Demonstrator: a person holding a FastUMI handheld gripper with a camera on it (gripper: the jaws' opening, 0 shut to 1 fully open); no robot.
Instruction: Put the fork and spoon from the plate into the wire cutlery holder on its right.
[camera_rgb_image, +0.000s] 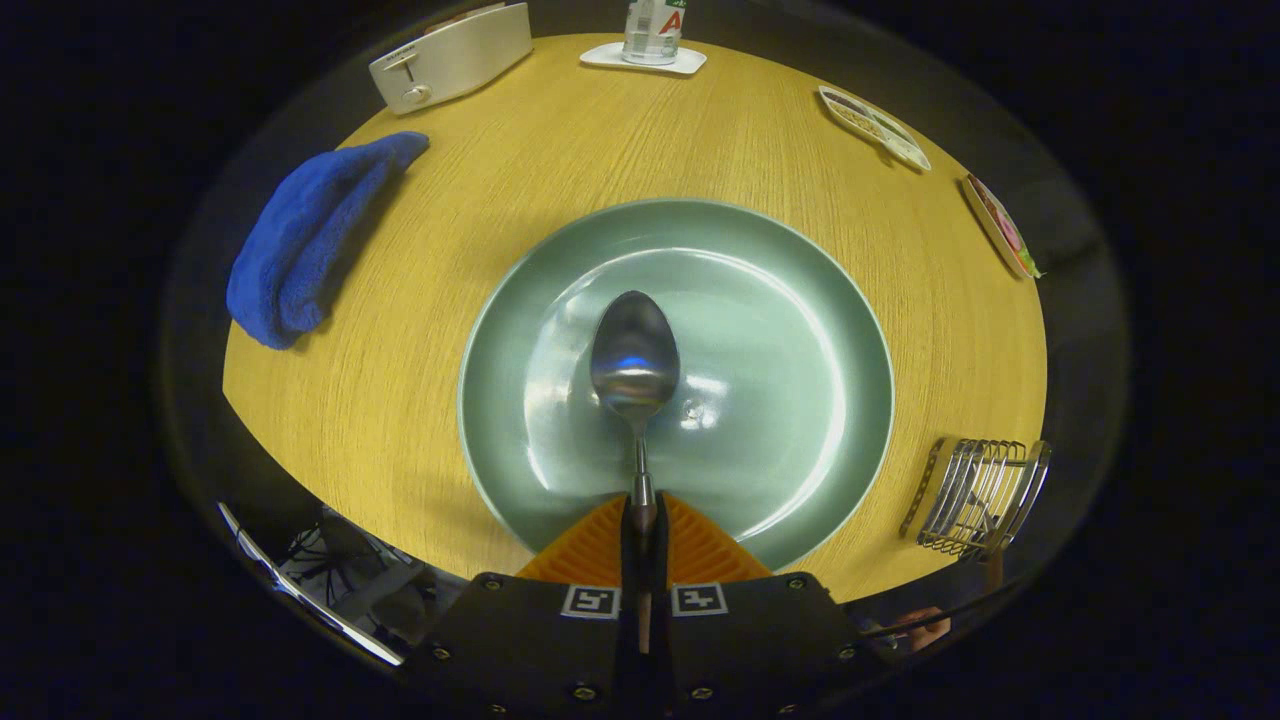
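Observation:
My gripper (641, 512) is shut on the handle of a metal spoon (634, 358). The spoon's bowl points straight ahead of the fingers and hangs over the middle of a round green plate (800, 300) on the wooden table. Whether the spoon's bowl touches the plate or is lifted off it, I cannot tell. The wire cutlery holder (982, 495) stands to the right of the plate near the table's front edge, with something thin inside it that is too small to make out.
A folded blue towel (300, 245) lies left of the plate. A white toaster (452, 55) and a bottle on a white coaster (648, 40) stand at the far edge. Two small dishes (875, 125) (1000, 225) sit at the far right. A hand (925, 625) shows below the holder.

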